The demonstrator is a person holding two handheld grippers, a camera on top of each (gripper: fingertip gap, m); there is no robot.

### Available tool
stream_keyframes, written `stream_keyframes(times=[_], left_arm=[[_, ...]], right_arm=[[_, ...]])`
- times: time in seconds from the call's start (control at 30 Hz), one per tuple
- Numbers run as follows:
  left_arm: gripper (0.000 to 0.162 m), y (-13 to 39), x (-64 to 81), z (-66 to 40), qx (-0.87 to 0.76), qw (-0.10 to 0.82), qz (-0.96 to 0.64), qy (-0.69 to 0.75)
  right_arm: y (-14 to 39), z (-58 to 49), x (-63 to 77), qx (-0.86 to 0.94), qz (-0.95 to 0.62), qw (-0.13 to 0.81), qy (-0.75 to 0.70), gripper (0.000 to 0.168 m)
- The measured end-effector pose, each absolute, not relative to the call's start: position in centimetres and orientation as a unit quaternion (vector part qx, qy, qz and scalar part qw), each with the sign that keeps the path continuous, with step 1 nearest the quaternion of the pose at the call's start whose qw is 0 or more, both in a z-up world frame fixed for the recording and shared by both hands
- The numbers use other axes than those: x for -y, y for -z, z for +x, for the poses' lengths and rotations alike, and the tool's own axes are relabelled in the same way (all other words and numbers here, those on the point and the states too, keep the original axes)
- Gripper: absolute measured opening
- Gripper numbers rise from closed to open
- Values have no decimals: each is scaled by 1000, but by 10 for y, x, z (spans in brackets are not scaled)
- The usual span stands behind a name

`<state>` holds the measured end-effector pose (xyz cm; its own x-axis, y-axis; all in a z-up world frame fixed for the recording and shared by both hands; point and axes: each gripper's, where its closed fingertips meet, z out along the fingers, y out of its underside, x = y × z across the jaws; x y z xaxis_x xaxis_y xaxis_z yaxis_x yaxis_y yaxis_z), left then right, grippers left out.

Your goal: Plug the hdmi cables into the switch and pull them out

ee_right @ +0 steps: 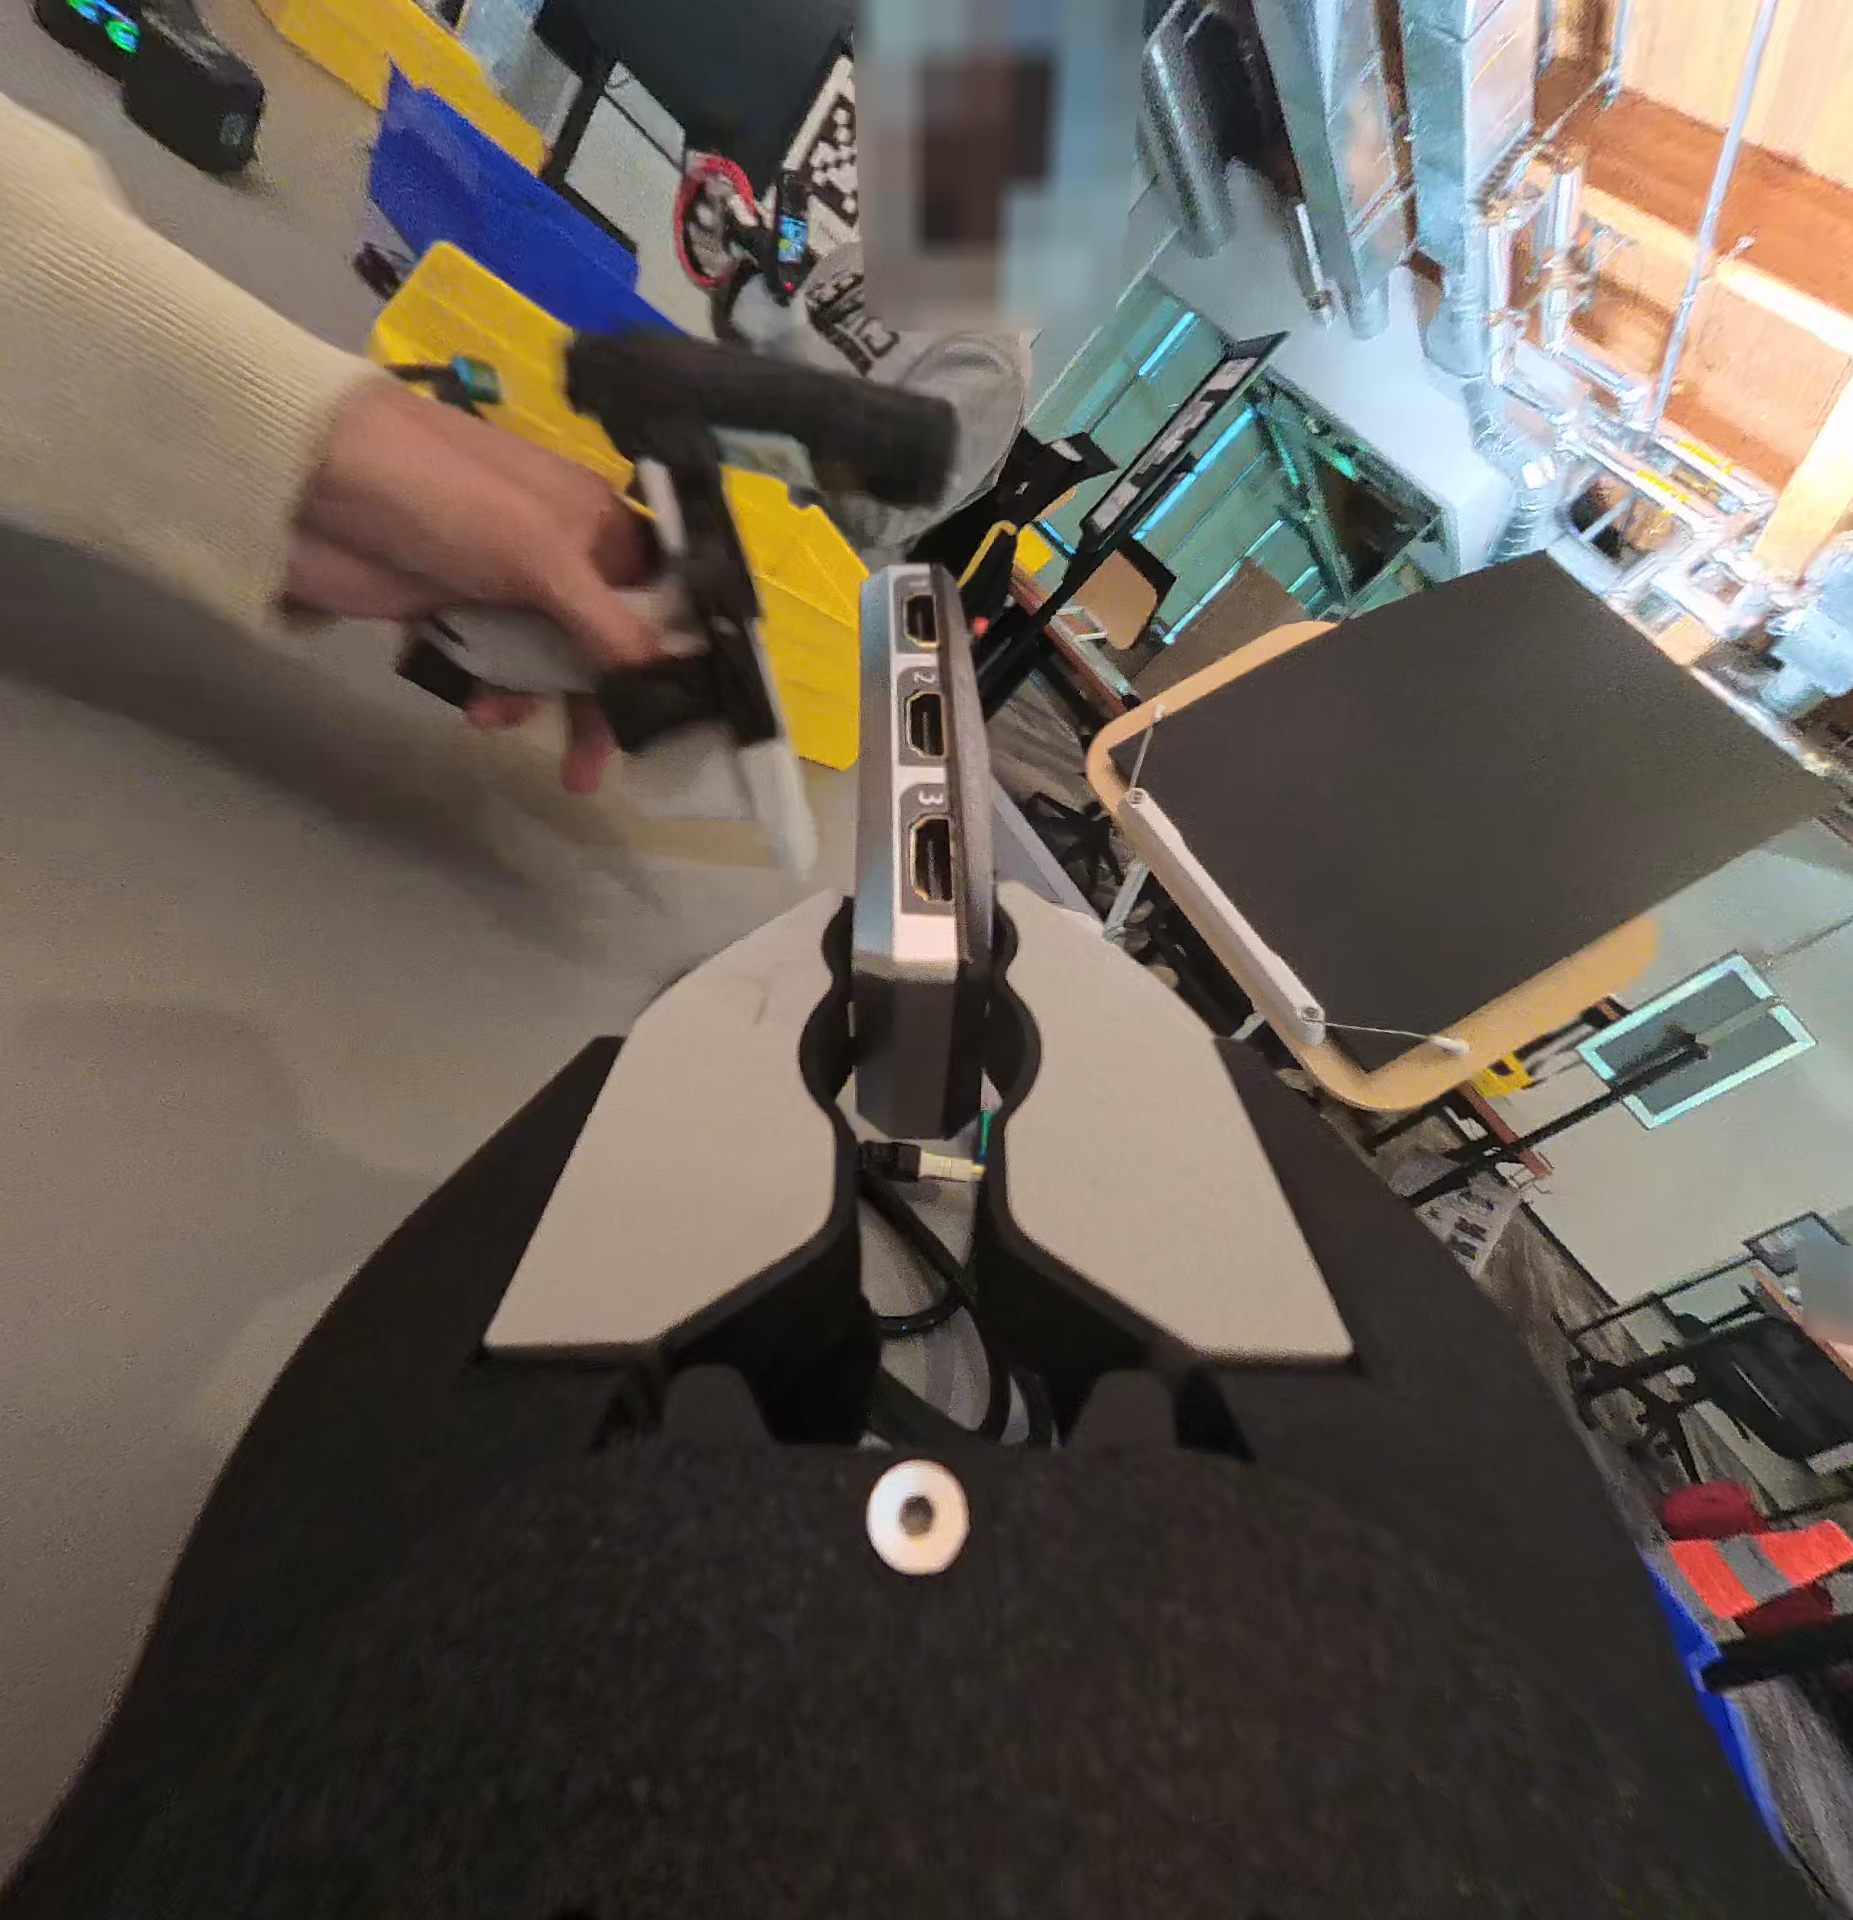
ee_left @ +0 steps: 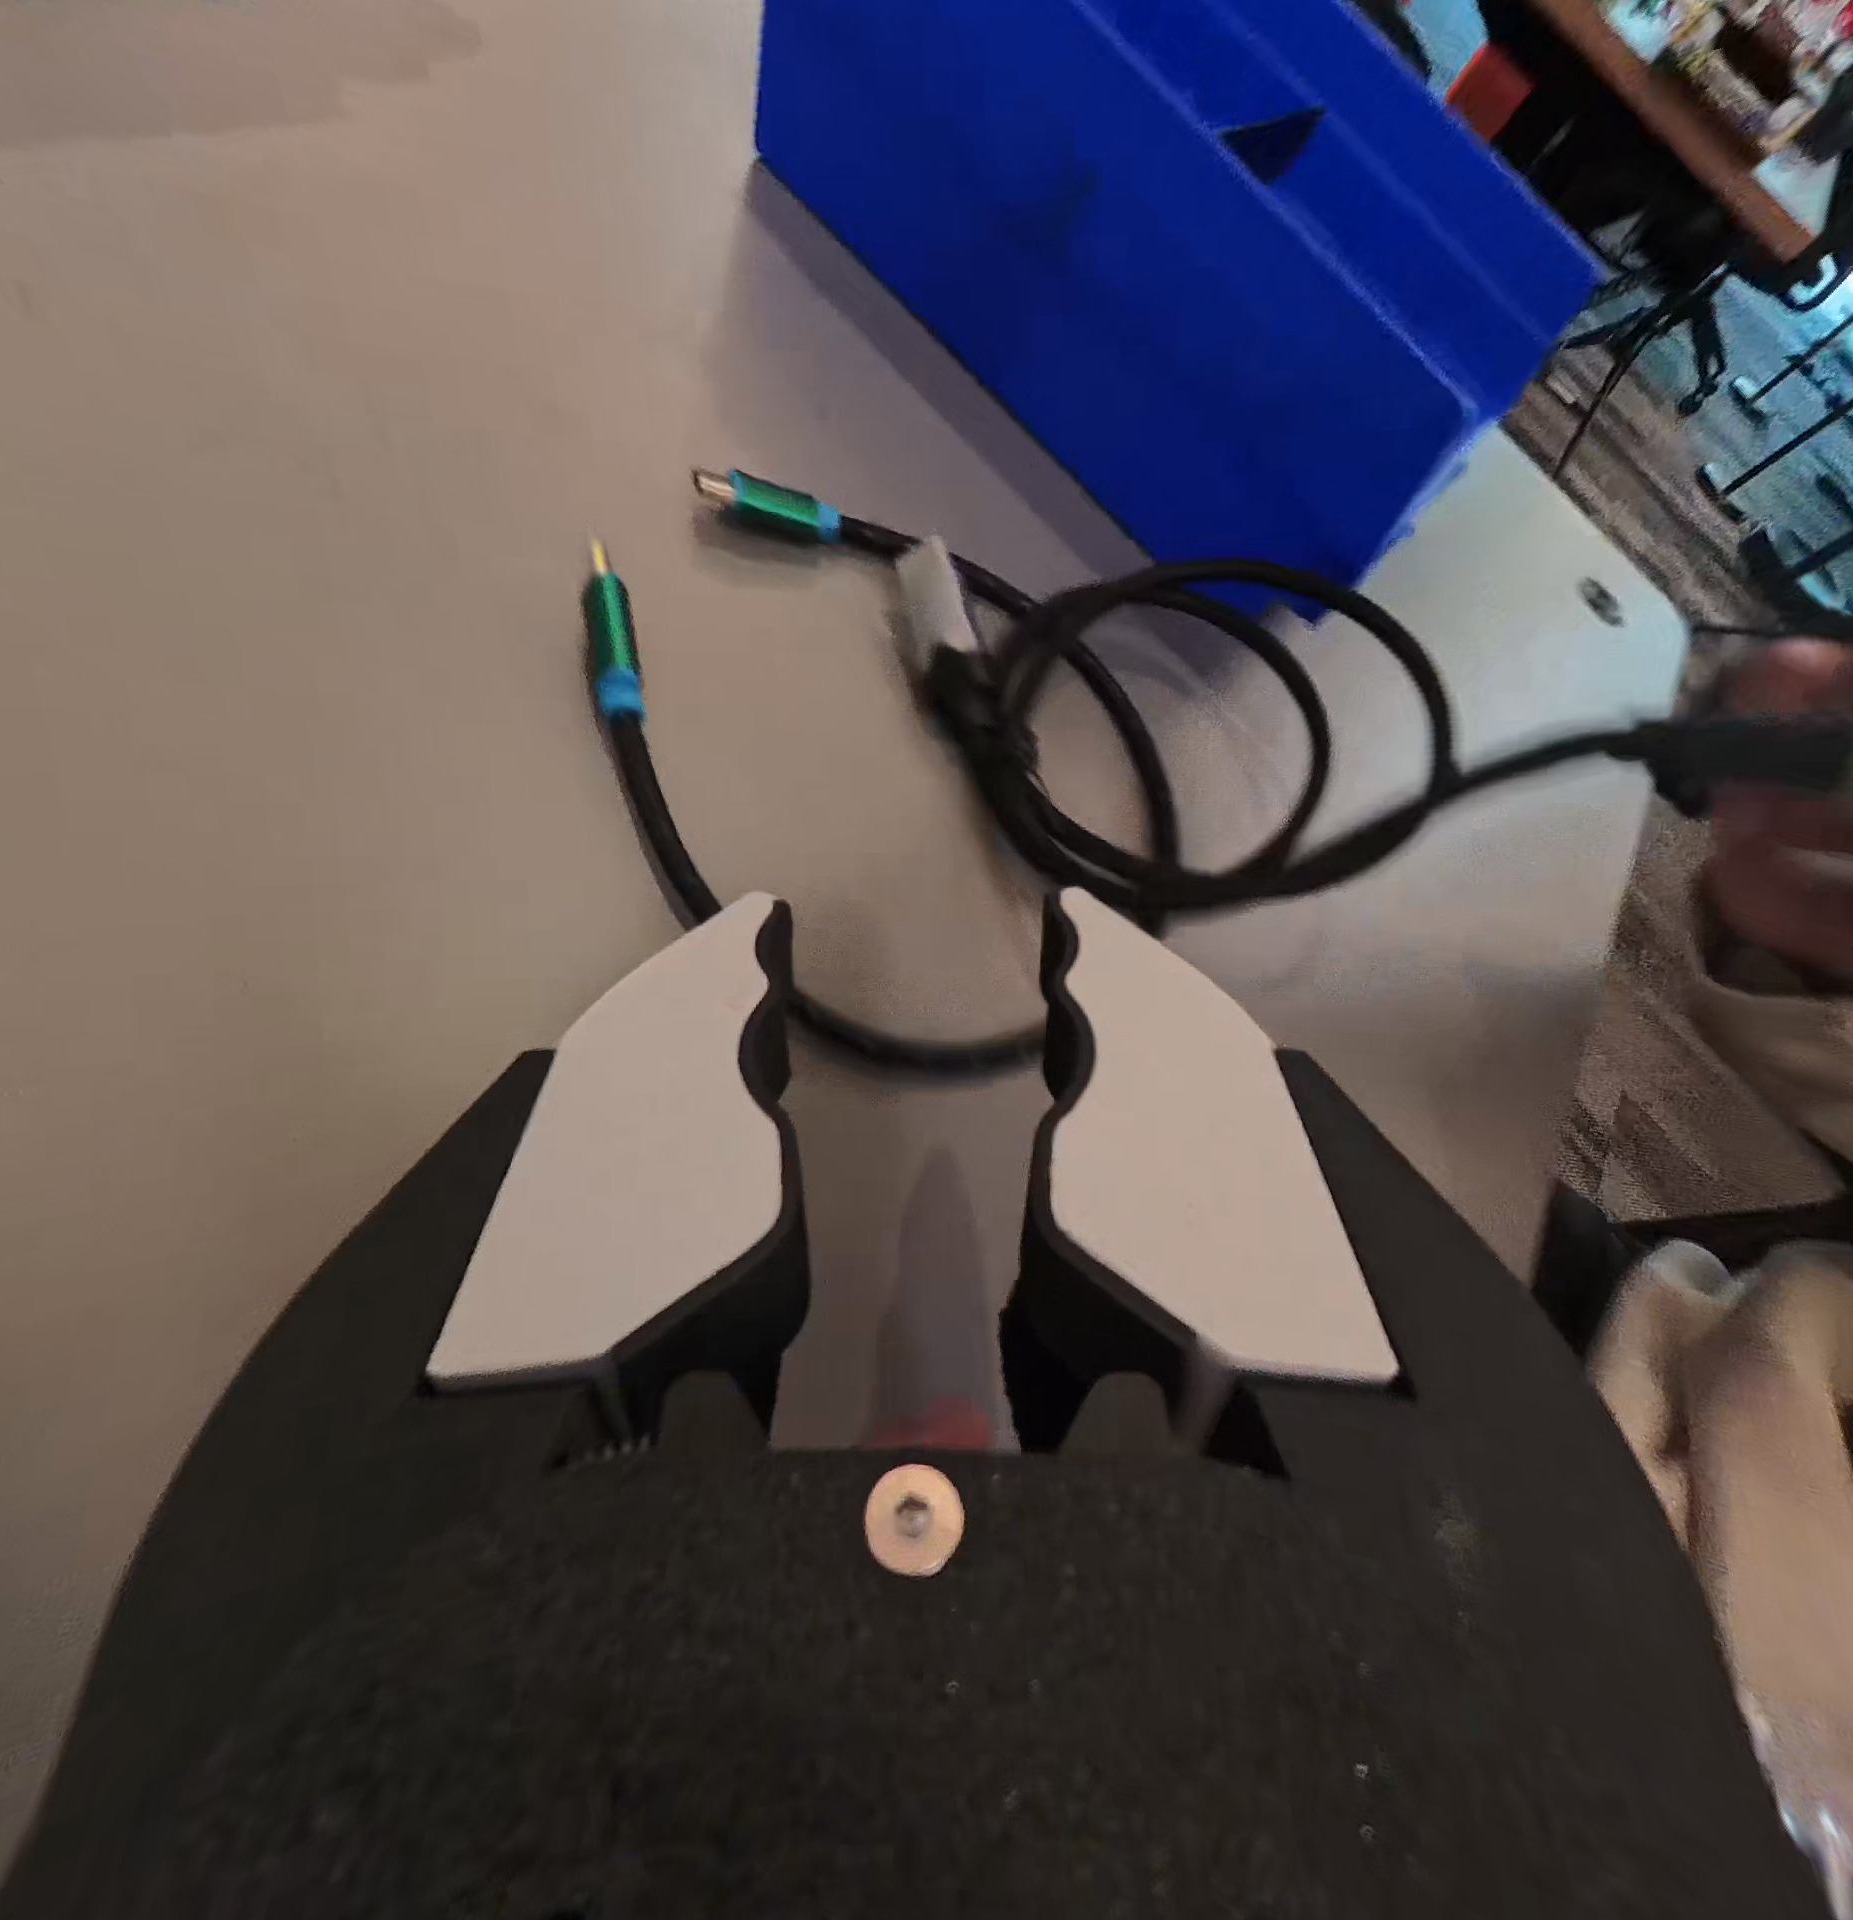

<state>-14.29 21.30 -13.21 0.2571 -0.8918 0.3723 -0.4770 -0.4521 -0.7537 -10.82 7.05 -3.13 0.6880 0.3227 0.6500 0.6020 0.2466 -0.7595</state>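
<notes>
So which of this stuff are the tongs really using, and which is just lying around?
For the job:
- switch, gripped in the right tongs
- two green HDMI plugs on the table
- coiled black cable
- left tongs, open and empty

Just lying about:
- blue bin
- yellow bins
- chair

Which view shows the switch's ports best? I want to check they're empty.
The right wrist view: the switch sits clamped in the right tool, three ports facing the camera, all empty. The left wrist view shows only a dark blur at its right edge, no ports.
</notes>
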Motion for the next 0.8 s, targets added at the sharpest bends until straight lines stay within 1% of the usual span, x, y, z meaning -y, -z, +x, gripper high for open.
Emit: stream_keyframes(times=[0.03,0.07,0.17,0.3,0.4,0.43,0.5,0.57,0.7,0.77,0.8], left_arm=[[44,137,-227,-132,-451,251,-761,392],[38,143,-239,-123,-449,244,-771,379],[33,155,-261,-105,-434,230,-789,368],[26,173,-256,-102,-442,193,-795,367],[25,175,-256,-99,-429,207,-796,374],[20,177,-255,-98,-426,207,-797,375],[0,181,-253,-96,-427,200,-796,380],[0,179,-251,-97,-418,187,-796,396],[23,171,-247,-109,-427,194,-792,391],[25,171,-246,-115,-438,212,-794,365],[29,175,-246,-117,-446,217,-797,345]], right_arm=[[32,-107,-69,383,-608,689,95,21],[32,-104,-68,378,-610,691,91,21],[35,-98,-66,366,-614,695,76,22],[39,-94,-63,358,-616,699,61,21],[42,-94,-62,362,-616,697,56,21],[42,-94,-63,361,-616,697,54,21],[41,-93,-65,359,-617,699,52,20],[39,-92,-66,356,-617,700,54,21],[37,-91,-69,353,-617,702,52,21],[38,-92,-70,354,-616,701,52,21],[38,-93,-70,356,-616,701,51,21]])
